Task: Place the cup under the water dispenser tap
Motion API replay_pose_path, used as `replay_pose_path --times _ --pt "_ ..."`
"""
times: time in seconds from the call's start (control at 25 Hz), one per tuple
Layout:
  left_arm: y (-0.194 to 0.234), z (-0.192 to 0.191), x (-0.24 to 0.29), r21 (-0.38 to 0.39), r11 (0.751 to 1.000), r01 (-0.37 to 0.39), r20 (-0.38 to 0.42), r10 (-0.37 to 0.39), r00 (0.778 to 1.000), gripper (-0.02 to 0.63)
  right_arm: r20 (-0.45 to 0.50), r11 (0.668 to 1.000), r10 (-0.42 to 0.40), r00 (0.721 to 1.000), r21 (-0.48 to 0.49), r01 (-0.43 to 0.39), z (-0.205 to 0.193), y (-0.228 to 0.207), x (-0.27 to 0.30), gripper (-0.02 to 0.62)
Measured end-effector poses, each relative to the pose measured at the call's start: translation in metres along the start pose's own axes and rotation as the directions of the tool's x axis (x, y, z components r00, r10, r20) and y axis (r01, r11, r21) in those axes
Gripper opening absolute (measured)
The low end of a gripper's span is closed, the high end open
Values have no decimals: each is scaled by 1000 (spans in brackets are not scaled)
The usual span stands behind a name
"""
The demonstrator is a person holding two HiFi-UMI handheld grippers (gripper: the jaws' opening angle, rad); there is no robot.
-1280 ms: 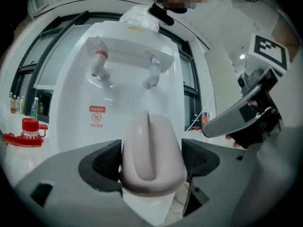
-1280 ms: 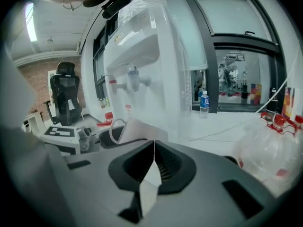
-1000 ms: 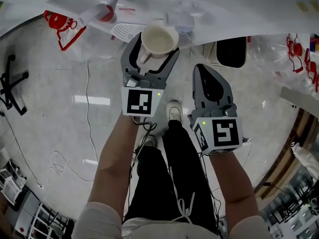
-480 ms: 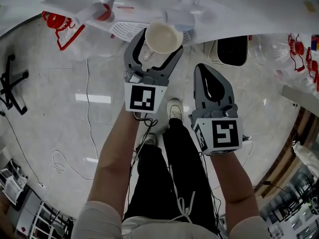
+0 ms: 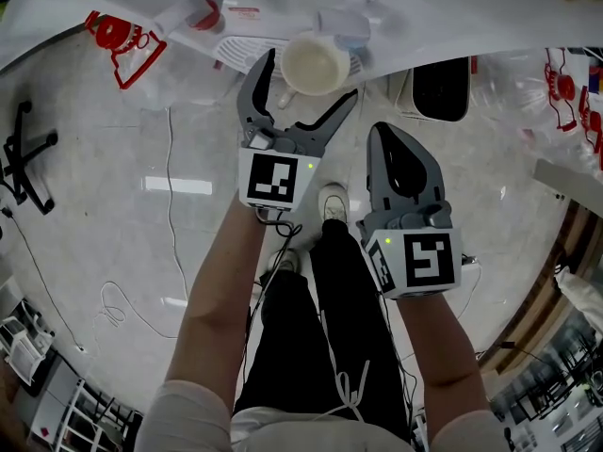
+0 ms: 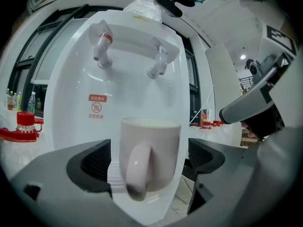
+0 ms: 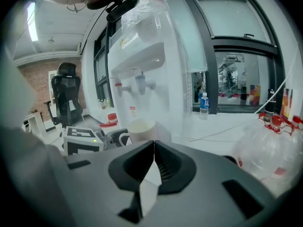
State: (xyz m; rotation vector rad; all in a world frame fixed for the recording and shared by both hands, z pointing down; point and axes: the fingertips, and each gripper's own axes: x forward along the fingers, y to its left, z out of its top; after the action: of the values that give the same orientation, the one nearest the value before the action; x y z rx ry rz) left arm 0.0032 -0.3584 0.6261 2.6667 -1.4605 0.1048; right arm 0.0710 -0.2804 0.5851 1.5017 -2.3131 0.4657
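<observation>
**White cup left standing at the dispenser**

White and ceramic, the cup [image 5: 314, 64] stands on the drip grille [image 5: 232, 57] of the water dispenser [image 6: 118, 79]. Its handle faces you, and the pale tap [image 6: 158, 63] appears to sit at its 12 o'clock. Your left gripper [image 5: 310, 79] has just spread its jaws wide, likely a release. Both pads are clear of the cup, which lies between them at the gripper's 12 o'clock. Your right gripper [image 5: 386, 139], at 3 o'clock, waits pinched together and empty.
</observation>
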Motion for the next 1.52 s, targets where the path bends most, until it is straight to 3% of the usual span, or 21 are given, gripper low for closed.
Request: replay_pose_path --times 0.16,0.36,0.68,0.76,0.88,1.04,1.16,1.32,1.52 --pt "0 8 -18 18 999 -33 -3 33 999 486 -1 1000 -9 1000 9 9 -1 3 -11 28" --pt "-14 24 -55 8 1000 -19 -37 19 999 486 -1 1000 -17 1000 26 17 3 17 -34 28" --pt "-30 95 -120 -26 1000 8 -68 -10 998 480 9 997 -50 999 63 49 44 43 -93 28" --pt "-30 121 -135 -15 1000 -4 -62 3 998 425 25 997 -60 998 52 58 62 47 -110 28" --pt "-21 164 -163 -39 995 -86 -37 85 996 174 49 997 -69 996 36 68 87 57 -131 28" --pt "-31 202 -208 -77 992 -97 -86 90 992 41 54 997 -53 997 55 50 116 83 -165 28" --pt "-57 237 -234 -113 992 -64 -94 54 994 20 40 996 -22 999 87 18 138 105 -193 28" --pt "-75 290 -261 -88 996 -13 -91 5 996 18 75 996 -2 997 95 -5 175 133 -223 28" --pt "-86 346 -284 -105 993 -46 -93 36 995 18 125 999 19 992 46 -25 219 147 -264 28"
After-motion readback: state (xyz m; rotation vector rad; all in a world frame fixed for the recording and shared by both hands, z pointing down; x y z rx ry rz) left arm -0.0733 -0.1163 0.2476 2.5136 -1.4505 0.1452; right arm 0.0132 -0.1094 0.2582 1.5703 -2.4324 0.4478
